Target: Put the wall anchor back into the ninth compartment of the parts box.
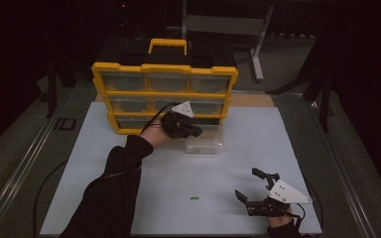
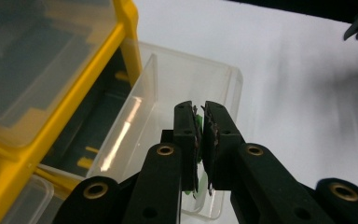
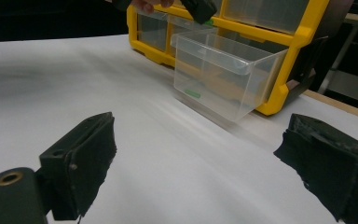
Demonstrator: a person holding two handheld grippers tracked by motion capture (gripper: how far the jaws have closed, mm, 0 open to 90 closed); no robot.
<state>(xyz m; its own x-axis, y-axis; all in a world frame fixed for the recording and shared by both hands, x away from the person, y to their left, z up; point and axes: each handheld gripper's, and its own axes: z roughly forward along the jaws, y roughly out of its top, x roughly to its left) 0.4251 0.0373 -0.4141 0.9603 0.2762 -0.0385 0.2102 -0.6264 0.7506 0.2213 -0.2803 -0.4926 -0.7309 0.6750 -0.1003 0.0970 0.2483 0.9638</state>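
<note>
Green plastic shows between your left gripper's [image 2: 199, 122] jaws: a small green piece [image 2: 197, 123] is clamped there, the jaws closed on it with only a thin slit between them. You hold it right above the clear drawer [image 2: 191, 88], which is pulled out of the bottom row of the yellow organizer [image 1: 164, 91] and rests on the white table [image 1: 178, 168]. In the right gripper view, a second green piece [image 3: 192, 94] lies flat on the floor of that drawer [image 3: 223, 74], near its front wall. A third green piece [image 1: 194, 198] lies alone on the table, well apart from the drawer and nearer to you, between your two arms.

Your left forearm, in a dark sleeve [image 1: 114, 188], reaches up from the bottom edge to the organizer's front. Your right gripper [image 1: 258, 191] hangs low over the table's near right corner, well away from the drawer. Its jaws stand wide apart with nothing between them, and they point toward the drawer and the organizer.
</note>
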